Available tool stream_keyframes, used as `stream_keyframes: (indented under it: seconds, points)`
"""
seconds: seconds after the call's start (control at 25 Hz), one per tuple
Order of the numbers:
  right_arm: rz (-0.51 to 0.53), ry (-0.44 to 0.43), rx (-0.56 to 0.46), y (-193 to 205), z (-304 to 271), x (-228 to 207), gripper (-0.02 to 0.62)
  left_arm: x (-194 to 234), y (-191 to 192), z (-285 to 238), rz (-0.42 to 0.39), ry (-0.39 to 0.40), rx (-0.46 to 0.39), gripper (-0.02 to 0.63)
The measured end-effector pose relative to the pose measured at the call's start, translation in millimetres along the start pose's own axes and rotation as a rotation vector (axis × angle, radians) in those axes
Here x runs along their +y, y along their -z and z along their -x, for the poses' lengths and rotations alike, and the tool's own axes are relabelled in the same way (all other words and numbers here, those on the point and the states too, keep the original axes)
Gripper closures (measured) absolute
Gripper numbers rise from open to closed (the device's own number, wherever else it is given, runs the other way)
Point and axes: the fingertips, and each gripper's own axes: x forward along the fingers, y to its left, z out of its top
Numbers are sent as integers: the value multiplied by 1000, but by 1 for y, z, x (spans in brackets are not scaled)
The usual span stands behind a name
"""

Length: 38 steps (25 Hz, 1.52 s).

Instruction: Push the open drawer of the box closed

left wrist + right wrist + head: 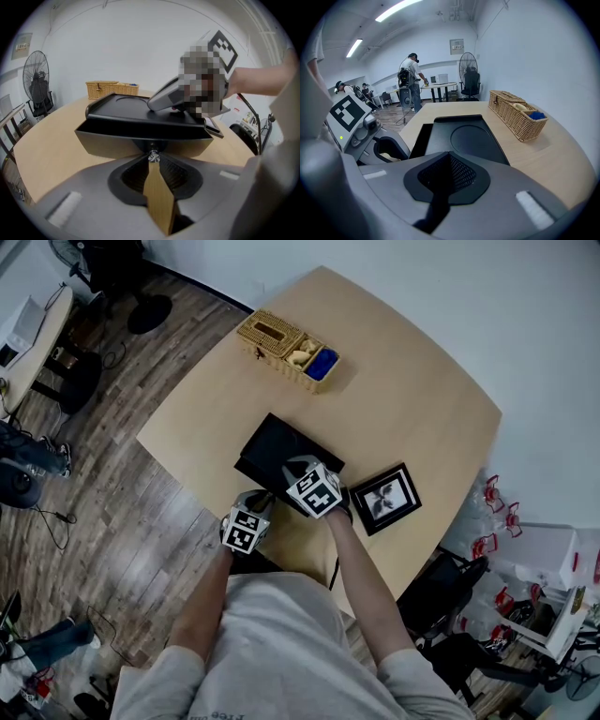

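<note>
A black box (278, 448) lies on the round wooden table (412, 399). Its tan-fronted drawer (115, 143) stands pulled out toward me, with a dark slot showing above the front panel. My left gripper (152, 160) is level with the drawer front, and its jaws are closed round the small metal knob (152, 156). In the head view it (246, 526) hangs at the table's near edge. My right gripper (449, 157) is shut with nothing in it and rests on the box's top (468, 136). Its fingers (165, 98) lie across the lid.
A wicker basket (286, 348) with a blue item stands at the table's far side. A black picture frame (386, 498) lies right of the box. A standing fan (35, 84) and people (411, 77) are in the room behind.
</note>
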Motion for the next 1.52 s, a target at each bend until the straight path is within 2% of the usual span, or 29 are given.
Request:
stream_keyframes:
  seconds: [0.24,0.48,0.68,0.88,1.52]
  points:
    - [-2,0,2,0,0,0,594,-1,-9,-3,3,2,-2,479]
    - [3,4,1,0,1,1,594,5,-4,-12,-27,-12,-1,479]
    - [4,3,3,0,0,2,594,1,-14,-10,-9,-3,3,479]
    - [7,0,2,0,0,1,594,4,-16,-15,-38,-5,7,479]
    - [6,-3,3,0,0,2,594,2,-27,-23,-46,30,12,477]
